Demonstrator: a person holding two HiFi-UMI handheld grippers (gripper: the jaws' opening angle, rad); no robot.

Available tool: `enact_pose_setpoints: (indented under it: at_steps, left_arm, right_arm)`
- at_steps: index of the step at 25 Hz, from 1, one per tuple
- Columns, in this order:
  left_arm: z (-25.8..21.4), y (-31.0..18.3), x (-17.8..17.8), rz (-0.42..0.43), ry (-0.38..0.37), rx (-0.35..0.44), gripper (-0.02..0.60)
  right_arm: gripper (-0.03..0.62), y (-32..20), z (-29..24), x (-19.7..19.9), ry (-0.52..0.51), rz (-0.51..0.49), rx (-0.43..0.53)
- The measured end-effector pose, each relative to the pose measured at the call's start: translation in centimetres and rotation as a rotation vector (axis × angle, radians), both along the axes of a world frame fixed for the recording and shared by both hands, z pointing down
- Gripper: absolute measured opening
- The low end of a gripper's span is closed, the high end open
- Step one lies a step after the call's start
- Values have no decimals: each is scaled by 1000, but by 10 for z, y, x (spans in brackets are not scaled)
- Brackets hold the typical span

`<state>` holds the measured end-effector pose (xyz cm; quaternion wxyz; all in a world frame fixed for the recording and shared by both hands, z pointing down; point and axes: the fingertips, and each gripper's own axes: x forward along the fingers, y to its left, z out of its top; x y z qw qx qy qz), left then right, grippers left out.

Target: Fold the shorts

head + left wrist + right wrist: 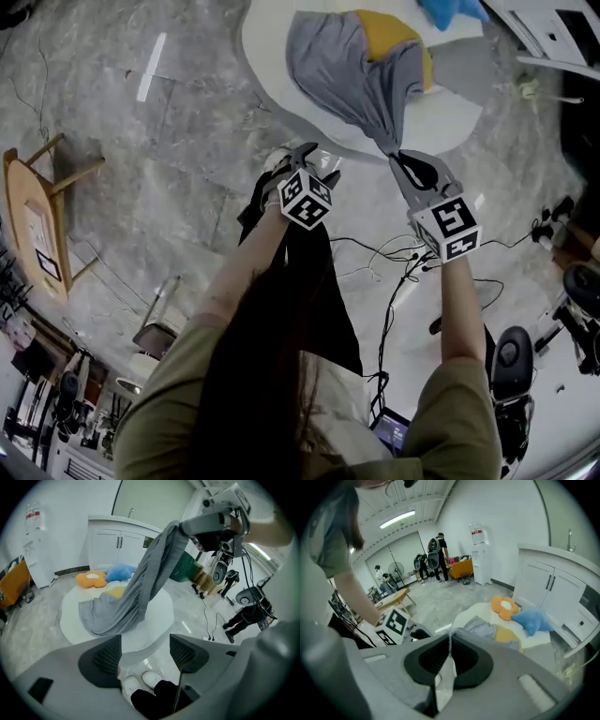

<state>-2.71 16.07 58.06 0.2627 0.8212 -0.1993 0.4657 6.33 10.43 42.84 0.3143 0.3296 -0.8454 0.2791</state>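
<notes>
My right gripper point(399, 156) is shut on one end of the grey shorts point(347, 75), which hang stretched down from it. Their lower part lies bunched on the round white table point(267, 52). In the right gripper view a strip of pale grey fabric point(445, 677) is pinched between the closed pads of the right gripper point(449, 660). My left gripper point(309, 157) is open and empty, held left of the right one and away from the cloth. In the left gripper view the shorts point(136, 592) run from the right gripper point(187, 527) down to the table point(159, 618), beyond the open left gripper point(145, 656).
A yellow cloth point(386, 33) lies under the shorts. An orange flower cushion point(505, 606) and a blue cushion point(532, 619) sit at the table's far side. White cabinets point(117, 541) stand behind. A wooden stool point(37, 225) and cables point(394, 253) are on the floor; people point(433, 559) stand far off.
</notes>
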Motion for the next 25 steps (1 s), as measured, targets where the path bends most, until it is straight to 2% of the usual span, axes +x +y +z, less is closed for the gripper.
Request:
enact_pose_setpoints:
  at_steps: [2, 5, 8, 13, 17, 19, 21, 23, 25]
  left_arm:
    - [-13, -14, 11, -35, 14, 14, 308]
    - [-33, -32, 24, -29, 27, 56, 308]
    - [-49, -43, 30, -2, 32, 95, 308]
    - [-63, -56, 32, -5, 61, 101, 308]
    - [-92, -76, 30, -48, 182, 111, 308]
    - [-112, -72, 25, 12, 268, 65, 308]
    - [-132, -58, 16, 125, 337, -23, 308]
    - [-147, -57, 3, 180, 354, -43, 308]
    - [-157, -73, -5, 132, 355, -18, 308]
  right_arm:
    - [20, -13, -35, -2, -72, -5, 23]
    - [20, -28, -86, -7, -157, -55, 64]
    - [20, -38, -133, -15, -202, -99, 107]
    - [20, -49, -191, -33, -258, -133, 144]
    - [20, -52, -218, -52, -259, -186, 154]
    - [20, -56, -227, -57, -265, -166, 165]
    - [20, -54, -230, -57, -249, -156, 163]
    - [20, -54, -234, -59, -241, -138, 157]
    - [20, -54, -238, -62, -228, -125, 150]
